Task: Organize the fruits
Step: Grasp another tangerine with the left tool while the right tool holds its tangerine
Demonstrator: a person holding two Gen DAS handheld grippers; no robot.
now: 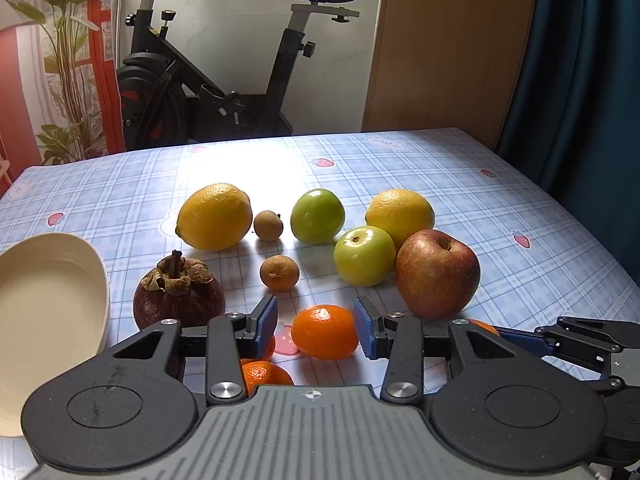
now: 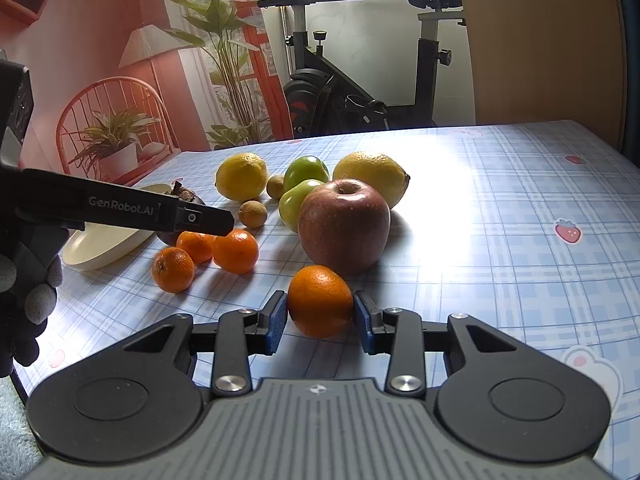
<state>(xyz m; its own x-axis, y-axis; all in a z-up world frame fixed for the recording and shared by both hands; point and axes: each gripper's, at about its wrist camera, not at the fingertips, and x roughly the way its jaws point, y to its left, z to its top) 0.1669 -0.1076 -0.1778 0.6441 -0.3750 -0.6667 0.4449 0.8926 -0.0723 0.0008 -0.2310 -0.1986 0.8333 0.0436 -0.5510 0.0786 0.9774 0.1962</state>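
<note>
Tilting down at the table, left gripper (image 1: 316,326) over the near fruit; my gloved left hand (image 2: 28,280) shows at the right camera's edge. Fingers apart around a bright mandarin (image 1: 324,332): right-hand pad looks against the peel, left-hand pad stands clear with a gap. Another mandarin (image 1: 266,376) sits under the jaws, nearer me.

Right gripper (image 2: 320,316) low and angled down, both pads clamped on the held mandarin (image 2: 320,302), just in front of the red apple (image 2: 344,226). Cannot tell whether it rests on the checked tablecloth (image 2: 500,208).

Cream oval dish (image 1: 40,300) at far left, bare inside showing. Mangosteen (image 1: 178,296) just beside its rim. Beyond it sit lemon (image 1: 214,216), two longans (image 1: 279,273), two green apples (image 1: 364,256) and a second lemon (image 1: 400,212).
</note>
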